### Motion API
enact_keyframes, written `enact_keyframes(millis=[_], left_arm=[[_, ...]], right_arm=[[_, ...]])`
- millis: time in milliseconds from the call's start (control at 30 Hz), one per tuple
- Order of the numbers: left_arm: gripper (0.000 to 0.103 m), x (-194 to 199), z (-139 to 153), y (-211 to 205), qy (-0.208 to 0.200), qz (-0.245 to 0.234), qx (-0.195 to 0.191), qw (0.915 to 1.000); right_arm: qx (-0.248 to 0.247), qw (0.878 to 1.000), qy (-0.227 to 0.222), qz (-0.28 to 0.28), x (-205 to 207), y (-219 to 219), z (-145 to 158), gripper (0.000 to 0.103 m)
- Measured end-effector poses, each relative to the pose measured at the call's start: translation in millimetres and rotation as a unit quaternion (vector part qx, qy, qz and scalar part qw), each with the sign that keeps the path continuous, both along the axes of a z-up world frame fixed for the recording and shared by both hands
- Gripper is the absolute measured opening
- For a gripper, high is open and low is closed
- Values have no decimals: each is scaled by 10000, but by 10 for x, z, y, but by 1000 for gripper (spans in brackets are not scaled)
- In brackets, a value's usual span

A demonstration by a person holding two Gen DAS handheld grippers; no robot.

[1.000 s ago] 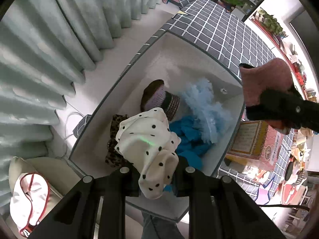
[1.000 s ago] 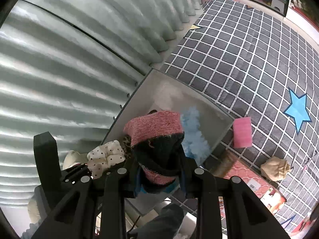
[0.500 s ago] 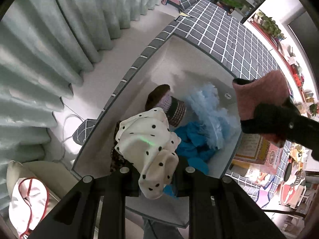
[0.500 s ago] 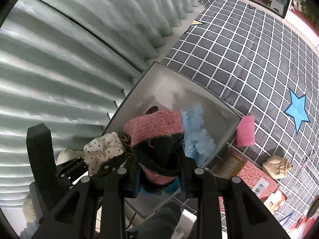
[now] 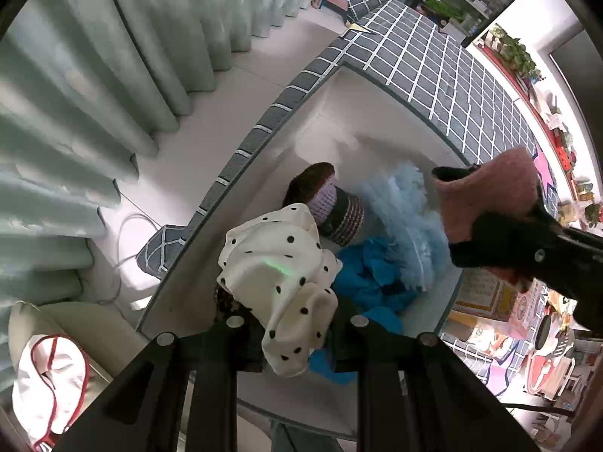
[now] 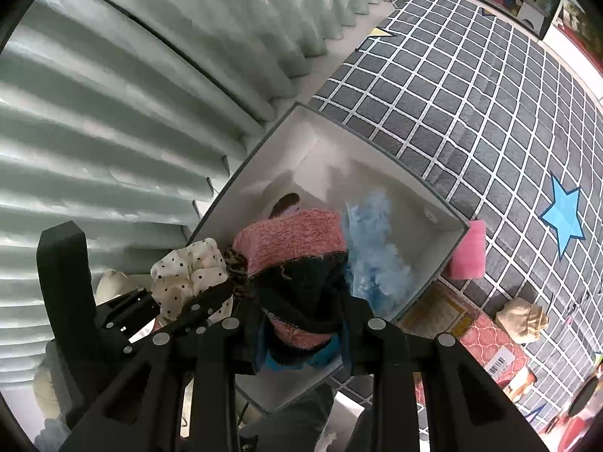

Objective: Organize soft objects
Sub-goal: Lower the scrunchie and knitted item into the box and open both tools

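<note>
My left gripper (image 5: 297, 320) points straight down over a grey storage box (image 5: 380, 86) with a white lining, shut on a cream polka-dot scrunchie (image 5: 279, 271). The scrunchie (image 6: 188, 275) and the left gripper (image 6: 211, 297) also show at the left of the right wrist view. My right gripper (image 6: 301, 312) hangs over the same box (image 6: 414, 180), shut on a pink and black knitted piece (image 6: 294, 241); in the left wrist view that piece (image 5: 486, 192) and the right gripper (image 5: 501, 248) sit at the right. Inside the box lie a brown and purple knitted item (image 5: 331, 203), a fluffy light-blue piece (image 5: 407, 218) and bright blue fabric (image 5: 369, 278).
The box stands on a grey checked mat (image 6: 490, 94) with a blue star (image 6: 563, 214). A pink sponge (image 6: 467, 252), a beige soft item (image 6: 522, 318) and a printed package (image 6: 486, 342) lie beside the box. Pale green curtains (image 5: 75, 94) hang to the left. A white and red bag (image 5: 45, 376) lies on the floor.
The right gripper with the pink knitted piece has drifted inward over the box and slightly down. The left gripper holds its place with the scrunchie.
</note>
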State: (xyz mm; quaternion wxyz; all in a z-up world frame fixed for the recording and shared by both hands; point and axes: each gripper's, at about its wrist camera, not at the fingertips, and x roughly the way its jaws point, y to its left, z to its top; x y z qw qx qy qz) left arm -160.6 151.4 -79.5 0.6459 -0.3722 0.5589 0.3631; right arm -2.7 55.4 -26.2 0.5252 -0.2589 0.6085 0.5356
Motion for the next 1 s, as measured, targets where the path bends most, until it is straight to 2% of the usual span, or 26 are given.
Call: enact_keyframes(millis=[1000], left_arm=[[23, 124, -220, 88, 153, -58, -178, 9997]], right_arm=[[-312, 9995, -12, 11, 46, 174, -228, 31]])
